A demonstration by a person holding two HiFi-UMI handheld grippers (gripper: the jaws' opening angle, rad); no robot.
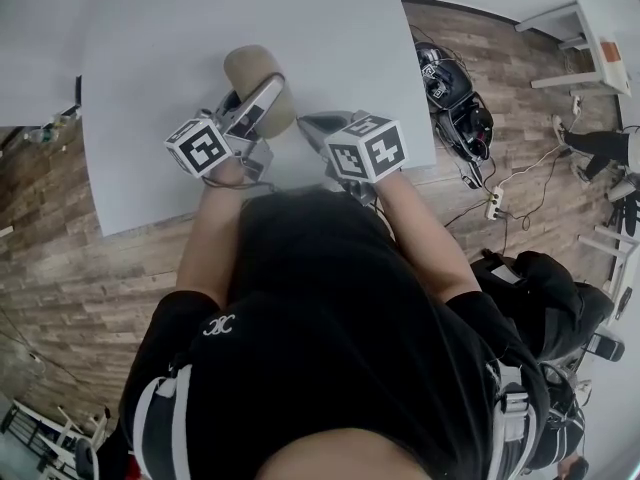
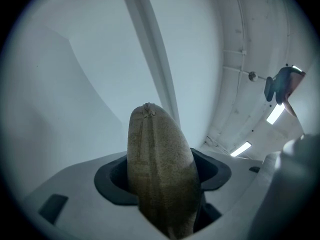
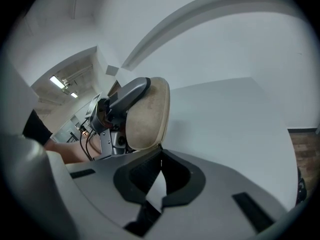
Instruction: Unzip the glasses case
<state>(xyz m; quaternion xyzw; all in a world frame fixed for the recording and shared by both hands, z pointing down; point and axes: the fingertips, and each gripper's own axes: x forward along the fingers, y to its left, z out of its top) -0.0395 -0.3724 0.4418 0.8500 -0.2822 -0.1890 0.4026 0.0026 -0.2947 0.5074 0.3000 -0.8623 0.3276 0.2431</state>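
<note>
Our left claw [image 2: 165, 178] stands wide, clamped on the tan glasses case [image 2: 157, 144], which juts straight ahead of it over the white table [image 1: 180, 28]. Our right claw [image 3: 159, 153] is pinched narrow, its tips at the case's edge.

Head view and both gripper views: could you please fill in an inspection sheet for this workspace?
surface: white table, bare around the work.
job's things: beige glasses case, gripped at one end.
clutter: nothing seen.
grippers: left tongs shut on the glasses case; right tongs shut at its edge, zip pull not discernible.
cables: cables and power strip on the wood floor.
surroundings: dark equipment beside the table, white furniture beyond.
</note>
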